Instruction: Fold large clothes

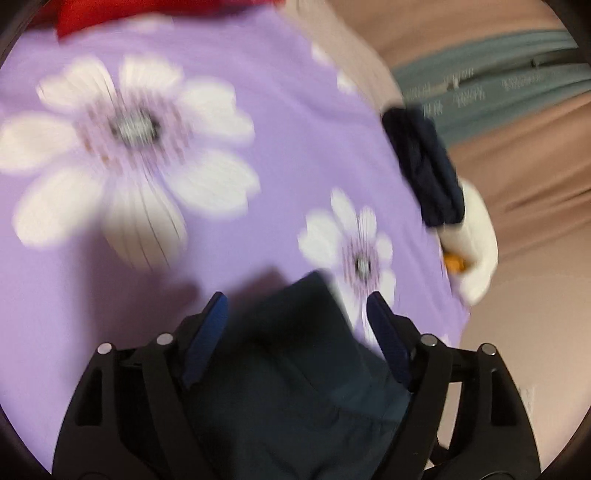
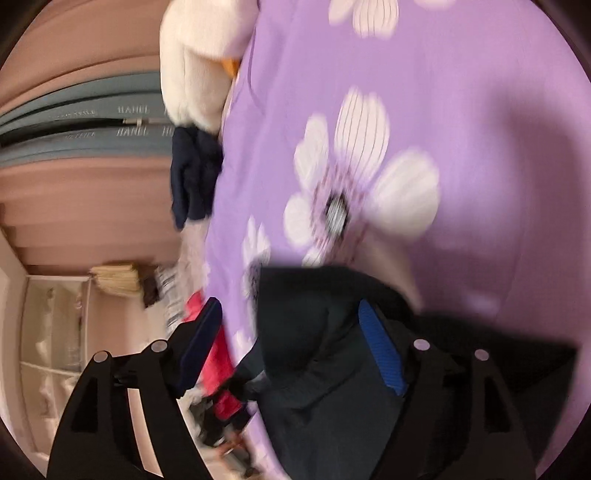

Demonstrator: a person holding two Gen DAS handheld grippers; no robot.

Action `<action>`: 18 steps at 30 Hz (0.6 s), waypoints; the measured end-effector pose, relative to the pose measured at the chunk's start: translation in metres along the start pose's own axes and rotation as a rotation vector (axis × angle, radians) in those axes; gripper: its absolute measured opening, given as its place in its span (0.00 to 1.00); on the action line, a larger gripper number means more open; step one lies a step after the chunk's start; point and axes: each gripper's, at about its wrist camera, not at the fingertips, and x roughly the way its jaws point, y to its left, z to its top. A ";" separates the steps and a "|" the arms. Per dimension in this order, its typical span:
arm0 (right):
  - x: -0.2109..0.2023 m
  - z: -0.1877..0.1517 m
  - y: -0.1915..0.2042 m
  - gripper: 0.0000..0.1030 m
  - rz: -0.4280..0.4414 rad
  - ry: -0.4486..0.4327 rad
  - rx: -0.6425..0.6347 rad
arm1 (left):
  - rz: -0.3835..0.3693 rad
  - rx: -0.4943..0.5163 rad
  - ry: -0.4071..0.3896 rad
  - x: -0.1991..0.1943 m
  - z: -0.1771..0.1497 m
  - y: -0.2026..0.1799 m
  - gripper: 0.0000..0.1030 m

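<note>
The dark garment [image 1: 295, 369] fills the lower middle of the left wrist view, lying on the purple flowered bedsheet [image 1: 277, 110]. In the right wrist view the same dark cloth [image 2: 325, 369] sits bottom centre.

The left gripper [image 1: 295, 314] stands wide, its blue pads [image 1: 207, 332] either side of a raised peak of fabric without pinching it. The right gripper [image 2: 291, 325] is wide too, straddling the cloth near the bed's edge. Both views are smeared by motion, so I can't make out seams or which end of the garment this is.

To my eye, the step is taking hold for a fold. Each claw should close on a single edge or corner, not a bunched ridge, then lift evenly.

A navy item [image 1: 424, 166] and white plush toy [image 1: 476, 240] lie right of centre, and a red cloth [image 1: 110, 14] at upper left; keep clear of them.
</note>
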 end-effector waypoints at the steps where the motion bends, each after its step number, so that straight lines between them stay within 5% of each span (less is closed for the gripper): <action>1: -0.001 -0.002 0.013 0.75 -0.056 -0.019 -0.091 | 0.000 0.008 -0.032 -0.008 0.006 -0.001 0.79; 5: 0.026 -0.044 0.081 0.75 -0.117 0.076 -0.590 | 0.005 0.129 -0.031 -0.028 0.007 -0.012 0.79; 8: 0.071 -0.110 0.134 0.75 -0.176 0.203 -1.033 | 0.013 0.290 0.036 -0.033 -0.024 -0.021 0.79; 13: 0.135 -0.174 0.157 0.75 -0.236 0.345 -1.394 | -0.044 0.424 0.156 -0.040 -0.094 -0.012 0.80; 18: 0.183 -0.188 0.158 0.74 -0.293 0.421 -1.520 | -0.043 0.436 0.189 -0.045 -0.126 0.010 0.80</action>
